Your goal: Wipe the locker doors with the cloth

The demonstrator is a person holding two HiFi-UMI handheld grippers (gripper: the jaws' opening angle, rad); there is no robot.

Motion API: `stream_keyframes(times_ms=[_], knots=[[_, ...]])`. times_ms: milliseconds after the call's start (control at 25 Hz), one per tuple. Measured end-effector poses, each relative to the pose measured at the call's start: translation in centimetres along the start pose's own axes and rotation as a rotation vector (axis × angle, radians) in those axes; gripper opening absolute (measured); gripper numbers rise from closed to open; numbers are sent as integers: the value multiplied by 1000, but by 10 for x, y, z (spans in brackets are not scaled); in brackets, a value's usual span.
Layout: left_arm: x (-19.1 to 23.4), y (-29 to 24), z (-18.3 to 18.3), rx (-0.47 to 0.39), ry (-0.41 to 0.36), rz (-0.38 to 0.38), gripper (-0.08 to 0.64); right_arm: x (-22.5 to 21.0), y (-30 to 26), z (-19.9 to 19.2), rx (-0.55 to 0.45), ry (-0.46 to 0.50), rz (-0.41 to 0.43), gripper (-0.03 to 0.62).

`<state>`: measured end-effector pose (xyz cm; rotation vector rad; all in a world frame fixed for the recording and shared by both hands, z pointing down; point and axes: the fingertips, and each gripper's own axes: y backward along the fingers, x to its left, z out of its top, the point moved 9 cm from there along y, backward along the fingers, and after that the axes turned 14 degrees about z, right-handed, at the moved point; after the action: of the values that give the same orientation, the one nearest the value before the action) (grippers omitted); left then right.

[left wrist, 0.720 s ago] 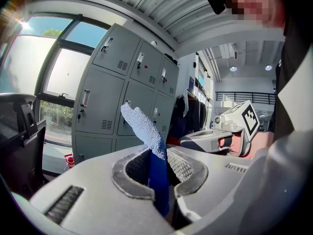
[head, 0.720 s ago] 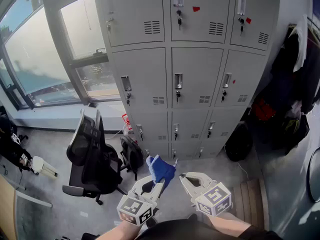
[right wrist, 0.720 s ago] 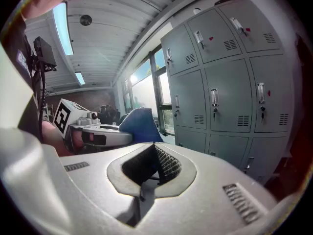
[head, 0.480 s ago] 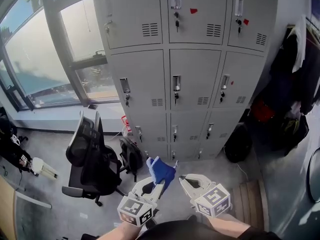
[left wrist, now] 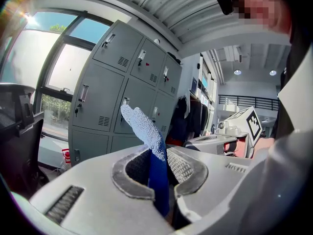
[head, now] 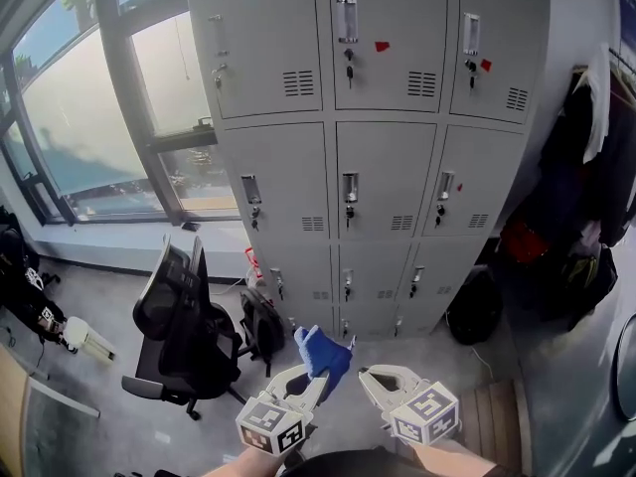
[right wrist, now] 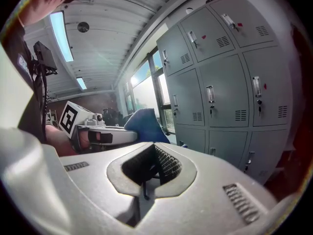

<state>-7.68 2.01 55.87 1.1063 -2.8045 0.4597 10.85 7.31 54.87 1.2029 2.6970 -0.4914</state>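
Nearest, two grippers side by side, low in the head view, each topped with one marker cube, two cubes (head: 270, 427) in all. Left gripper (head: 320, 378): fingers closed tight on one blue cloth (head: 323, 349), pinched by its lower part, the free end sticking up and forward past the tips. Same seen along the left gripper's own view, cloth (left wrist: 145, 131) upright in the grip of the gripper (left wrist: 159, 168). Right gripper (head: 384, 375) just beside it: fingers pressed together, nothing held, confirmed in its own view (right wrist: 151, 168). Both well short of the lockers.

Farther out on the grey floor (head: 89, 405), one black chair (head: 184, 316) to the left, one dark backpack (head: 260, 321) just behind it at the lockers' foot, one dark bag (head: 475, 306) at the right corner.

Beyond, one grey bank of lockers (head: 383, 157): three columns, four rows in sight, twelve doors (head: 280, 182), all closed, each with a handle. Two red tags (head: 382, 46) on the top row. Cloth touching no door.

Left of the bank, a large window (head: 89, 117); right of it, dark coats (head: 586, 197) hanging.
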Motion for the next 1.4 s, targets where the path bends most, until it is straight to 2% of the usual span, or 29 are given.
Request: stream_keyframes(times_ms=[160, 520, 680, 880, 1080, 1240, 1400], knots=[[-2, -6, 7, -6, 13, 48, 60, -11, 13, 1, -10, -4, 15, 6], [2, -14, 30, -86, 31, 262, 60, -36, 31, -6, 1, 2, 137, 6], [5, -20, 33, -84, 34, 304, 60, -50, 30, -10, 11, 4, 175, 6], [32, -37, 45, -118, 38, 323, 60, -65, 10, -5, 33, 18, 182, 6], [83, -61, 70, -181, 23, 308, 60, -82, -26, 13, 61, 25, 141, 6], [131, -83, 105, -234, -17, 268, 60, -100, -68, 54, 38, 59, 93, 6], [175, -104, 138, -251, -68, 215, 60, -114, -116, 110, 7, 91, 43, 6]])
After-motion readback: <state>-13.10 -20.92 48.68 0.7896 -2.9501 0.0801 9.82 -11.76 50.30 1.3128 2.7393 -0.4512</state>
